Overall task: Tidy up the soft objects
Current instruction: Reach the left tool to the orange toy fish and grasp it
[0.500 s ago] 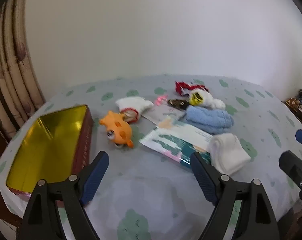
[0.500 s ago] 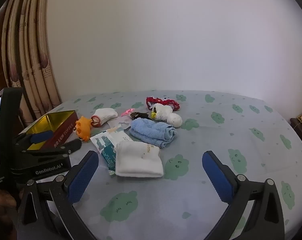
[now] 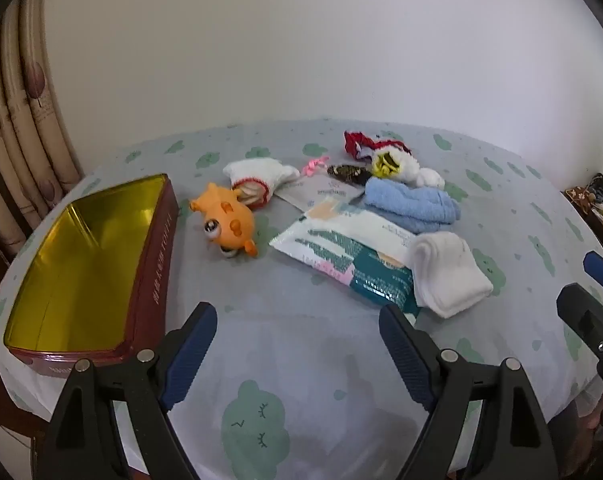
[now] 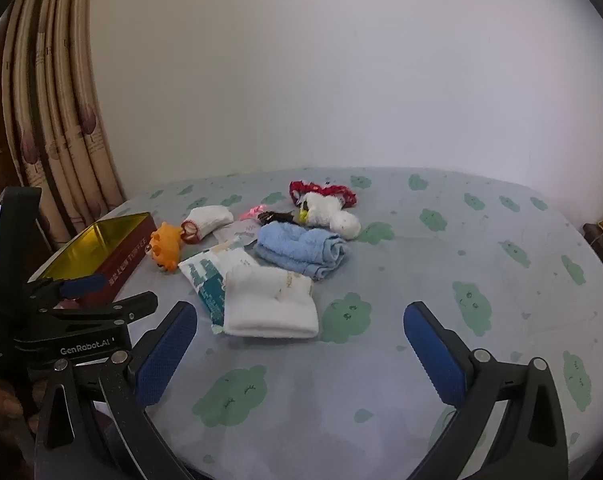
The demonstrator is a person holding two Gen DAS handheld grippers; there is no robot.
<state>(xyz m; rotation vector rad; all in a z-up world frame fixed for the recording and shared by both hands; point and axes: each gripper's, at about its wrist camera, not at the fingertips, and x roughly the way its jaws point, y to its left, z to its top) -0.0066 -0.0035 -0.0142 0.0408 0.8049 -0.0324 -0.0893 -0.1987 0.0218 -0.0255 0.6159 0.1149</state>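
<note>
On the cloud-print sheet lie an orange plush fish, a white sock with red trim, a folded blue towel, a folded white cloth, a white plush with yellow and a red fabric piece. An open red tin with a gold inside stands at the left. My left gripper is open and empty, short of the fish. My right gripper is open and empty, just before the white cloth.
A teal and white packet lies under the white cloth's edge. A small card, a pink clip and a dark patterned item lie among the soft things. Curtains hang at the left; dark furniture stands at the right.
Both grippers have edged slightly forward toward the objects. Nothing on the sheet has moved.
</note>
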